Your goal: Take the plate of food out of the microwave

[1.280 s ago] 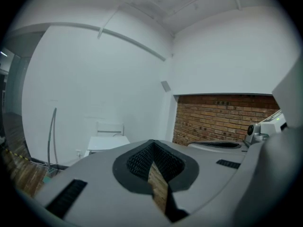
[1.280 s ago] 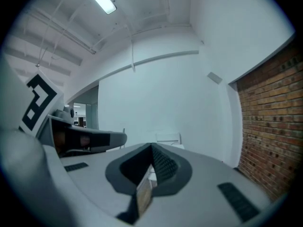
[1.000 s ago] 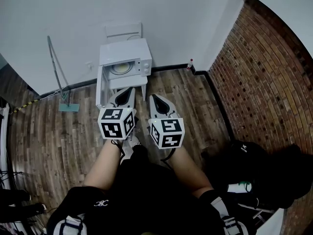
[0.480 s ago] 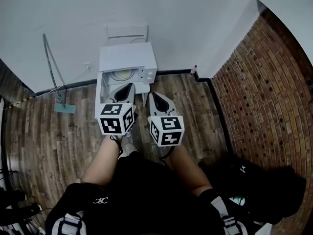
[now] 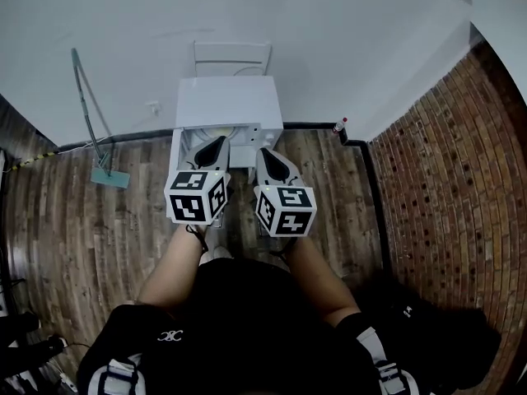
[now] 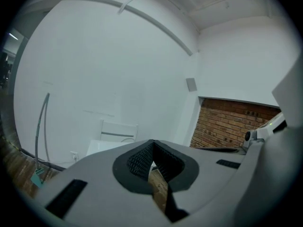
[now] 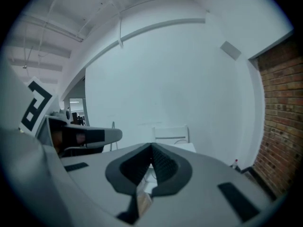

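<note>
A white microwave [image 5: 226,105] stands on a small white table by the far wall. Only a pale sliver of the plate [image 5: 221,129] shows at its front, the remainder hidden behind my grippers. The left gripper [image 5: 218,143] and right gripper [image 5: 263,153] are held side by side just in front of the microwave, both shut and holding nothing. In the left gripper view the shut left gripper [image 6: 152,144] points over the microwave's top [image 6: 106,146]. The right gripper [image 7: 151,148] likewise has its jaws together, with the microwave [image 7: 189,147] just beyond.
A white chair [image 5: 232,56] stands behind the microwave against the wall. A mop [image 5: 99,138] leans at the left, its green head on the wood floor. A small bottle [image 5: 340,126] sits in the corner by the brick wall [image 5: 445,204] on the right.
The view has moved closer to the microwave, which now lies nearer and more beneath the gripper tips; less of its front window shows. Both grippers stay shut.
</note>
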The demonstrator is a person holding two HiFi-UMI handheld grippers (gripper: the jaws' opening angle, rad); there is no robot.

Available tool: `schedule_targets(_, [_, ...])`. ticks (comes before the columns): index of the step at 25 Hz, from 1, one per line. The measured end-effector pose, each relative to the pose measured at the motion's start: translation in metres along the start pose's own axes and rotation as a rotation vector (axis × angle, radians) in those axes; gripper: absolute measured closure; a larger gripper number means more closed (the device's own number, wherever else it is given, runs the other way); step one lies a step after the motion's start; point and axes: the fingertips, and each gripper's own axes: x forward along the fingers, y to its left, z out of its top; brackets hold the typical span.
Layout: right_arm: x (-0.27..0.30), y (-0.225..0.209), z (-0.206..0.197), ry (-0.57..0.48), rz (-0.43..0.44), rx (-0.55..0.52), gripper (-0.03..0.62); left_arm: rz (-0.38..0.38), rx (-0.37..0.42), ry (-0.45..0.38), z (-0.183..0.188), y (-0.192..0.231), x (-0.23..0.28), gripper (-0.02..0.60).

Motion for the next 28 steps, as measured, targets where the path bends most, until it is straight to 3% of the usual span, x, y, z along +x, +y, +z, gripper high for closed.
schedule_targets(8, [0.043, -0.009, -0.026, 0.070, 0.057, -0.032, 0.586, 0.051, -0.037, 0.045, -0.028, 0.022, 0.027, 0.581])
schedule_targets(16, [0.104, -0.005, -0.051, 0.180, 0.207, -0.074, 0.586, 0.207, -0.114, 0.051, -0.046, 0.055, 0.034, 0.581])
schedule_targets(22, [0.150, -0.020, -0.096, 0.243, 0.238, -0.042, 0.586, 0.278, -0.164, 0.065, -0.080, 0.075, 0.051, 0.581])
schedule_targets(28, [0.225, -0.028, -0.173, 0.268, 0.320, -0.287, 0.586, 0.327, -0.191, 0.086, -0.139, 0.118, 0.091, 0.581])
